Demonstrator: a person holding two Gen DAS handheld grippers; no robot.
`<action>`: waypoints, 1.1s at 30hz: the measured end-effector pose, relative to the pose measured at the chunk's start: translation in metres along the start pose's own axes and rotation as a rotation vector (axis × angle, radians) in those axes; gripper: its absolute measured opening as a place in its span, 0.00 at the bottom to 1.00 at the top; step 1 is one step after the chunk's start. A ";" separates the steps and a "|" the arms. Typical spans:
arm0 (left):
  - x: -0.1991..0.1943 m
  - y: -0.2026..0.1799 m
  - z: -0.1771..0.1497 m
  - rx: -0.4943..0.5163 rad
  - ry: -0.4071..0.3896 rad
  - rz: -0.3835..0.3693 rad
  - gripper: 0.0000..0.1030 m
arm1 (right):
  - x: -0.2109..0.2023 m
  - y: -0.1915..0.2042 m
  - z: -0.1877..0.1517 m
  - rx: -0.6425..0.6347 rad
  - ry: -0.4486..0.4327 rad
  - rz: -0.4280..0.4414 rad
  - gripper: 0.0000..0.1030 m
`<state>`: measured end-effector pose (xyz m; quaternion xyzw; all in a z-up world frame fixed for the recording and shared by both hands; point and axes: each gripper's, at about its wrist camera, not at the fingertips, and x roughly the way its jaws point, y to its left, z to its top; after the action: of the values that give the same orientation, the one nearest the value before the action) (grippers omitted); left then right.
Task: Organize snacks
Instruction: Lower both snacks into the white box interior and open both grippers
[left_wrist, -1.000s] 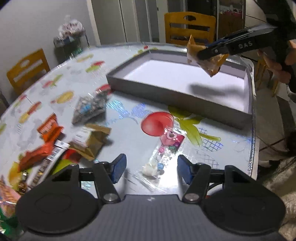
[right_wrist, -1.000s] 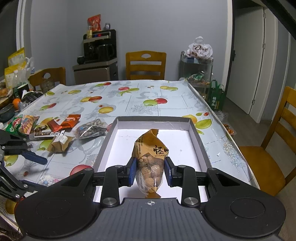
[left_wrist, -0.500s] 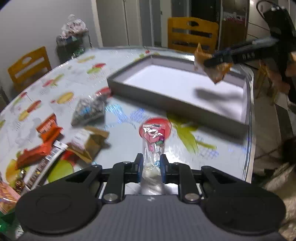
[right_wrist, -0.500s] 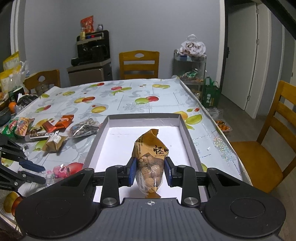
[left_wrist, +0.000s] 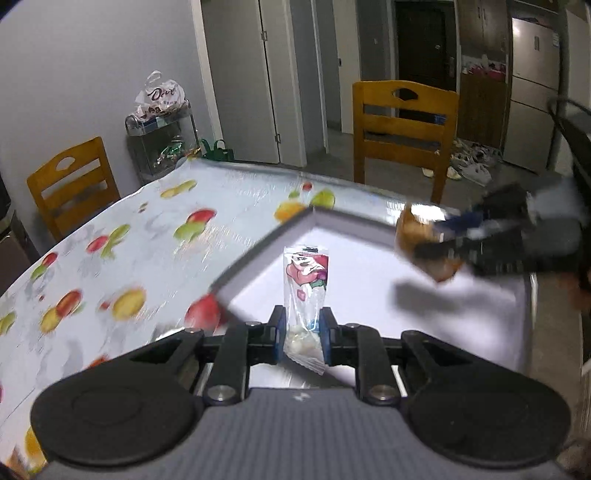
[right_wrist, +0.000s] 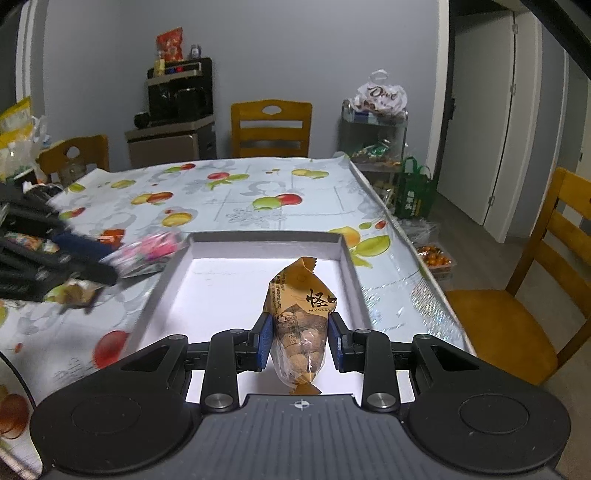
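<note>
My left tool (left_wrist: 302, 334) is clamped on a clear candy bag (left_wrist: 304, 299) with a pink cartoon print; the bag stands upright between the blue pads, its white candies bunched at the bottom. It hangs off the tabletop (left_wrist: 147, 236), near the corner of the grey tray (left_wrist: 258, 251), in front of the tray's white floor. The view is smeared with motion blur.

My right tool (right_wrist: 300, 341) is clamped on a brown nut bag (right_wrist: 301, 325), pinched at its lower half with the crimped top pointing up and away from me. It hangs over the near part of the tray (right_wrist: 258, 238), clear of the floor as far as I can tell. From the left camera I see that same bag (left_wrist: 424, 247) and right tool (left_wrist: 443, 242) blurred above the tray's far right side, with a shadow under them.

From the right camera, the left tool (right_wrist: 107, 264) shows at the left edge, blurred, with the pink bag (right_wrist: 147, 253) just outside the tray's left wall. More snack packets (right_wrist: 77, 291) lie on the fruit-print tabletop (right_wrist: 229, 199) beneath it.
</note>
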<state>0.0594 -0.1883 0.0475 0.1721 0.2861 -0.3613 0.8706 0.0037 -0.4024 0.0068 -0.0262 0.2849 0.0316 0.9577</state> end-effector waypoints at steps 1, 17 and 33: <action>0.011 -0.003 0.009 -0.006 -0.002 0.009 0.16 | 0.005 -0.003 0.001 0.005 0.000 -0.003 0.32; 0.162 -0.027 0.069 -0.118 0.108 0.061 0.16 | 0.044 -0.022 0.002 0.071 0.017 0.011 0.32; 0.169 -0.013 0.056 -0.180 0.138 0.019 0.25 | 0.035 -0.036 0.003 0.139 -0.003 0.045 0.45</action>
<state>0.1678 -0.3149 -0.0155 0.1203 0.3752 -0.3130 0.8642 0.0376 -0.4369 -0.0084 0.0466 0.2855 0.0334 0.9567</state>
